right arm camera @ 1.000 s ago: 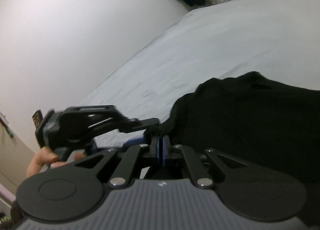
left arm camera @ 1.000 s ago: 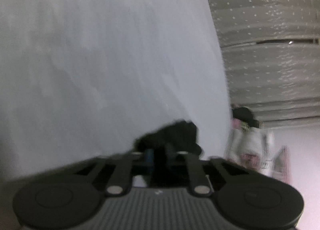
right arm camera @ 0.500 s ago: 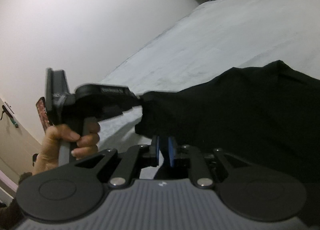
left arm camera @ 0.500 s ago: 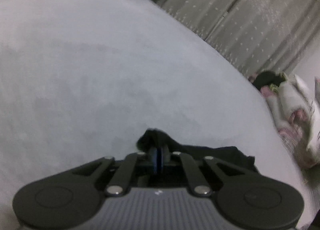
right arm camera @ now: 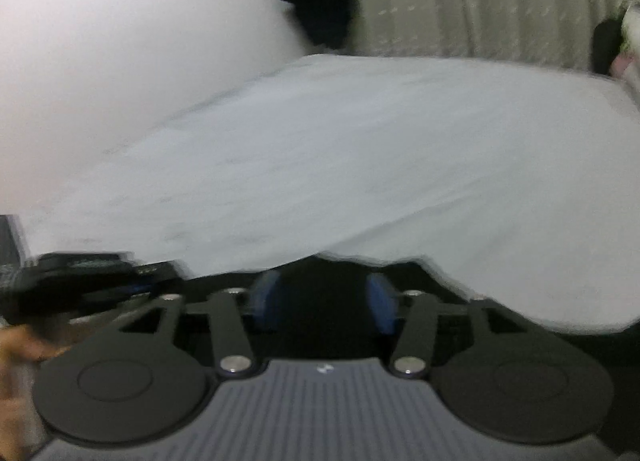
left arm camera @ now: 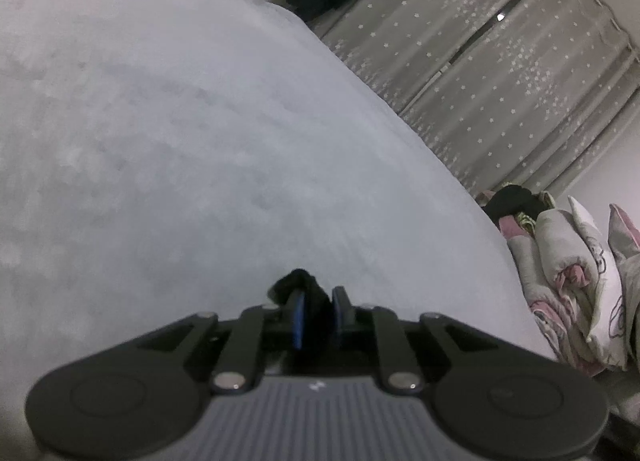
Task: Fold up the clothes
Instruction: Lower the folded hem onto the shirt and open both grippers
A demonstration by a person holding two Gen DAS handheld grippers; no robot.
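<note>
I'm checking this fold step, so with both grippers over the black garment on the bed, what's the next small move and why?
Probably draw both grippers back off the black garment. The right gripper is opening with its pads apart, dark cloth between them, apparently unpinched. The left gripper is only starting to open, with a bunch of cloth between its pads. Letting go fully leaves the cloth on the bed.
</note>
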